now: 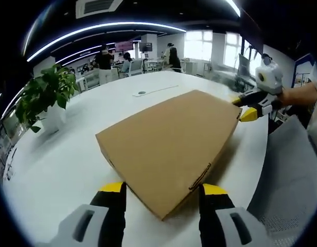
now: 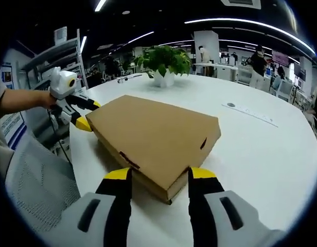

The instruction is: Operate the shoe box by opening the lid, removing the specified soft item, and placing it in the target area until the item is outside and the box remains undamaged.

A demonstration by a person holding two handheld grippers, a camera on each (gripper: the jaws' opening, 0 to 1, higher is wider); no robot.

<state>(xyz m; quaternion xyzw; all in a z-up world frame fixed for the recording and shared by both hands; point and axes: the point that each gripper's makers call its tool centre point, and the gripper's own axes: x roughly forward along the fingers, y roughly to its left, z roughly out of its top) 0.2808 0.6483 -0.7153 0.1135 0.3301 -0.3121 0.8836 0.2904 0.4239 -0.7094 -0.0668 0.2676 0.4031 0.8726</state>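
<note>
Closest to each camera is a corner of one brown cardboard shoe box (image 1: 171,149), lid shut, lying flat on a white table (image 1: 55,164). Two grippers work at it, one at each of two opposite corners. In the left gripper view, the left gripper (image 1: 162,189) has its black, yellow-tipped jaws spread apart, the near box corner sitting between them; whether the tips touch the cardboard cannot be told. In the right gripper view, the right gripper (image 2: 154,175) likewise stands with jaws apart, straddling its own corner of the box (image 2: 153,136). Each gripper also appears in the other's view at the far corner: the right one (image 1: 246,109) held by a bare hand (image 1: 297,95), the left one (image 2: 86,116) with yellow tips at the cardboard edge. Beyond the box sits one potted green plant (image 2: 163,62) in a white pot. A grey mesh chair (image 2: 37,180) stands just beside the table. Several people (image 1: 104,62) stand well apart in the office behind.
</note>
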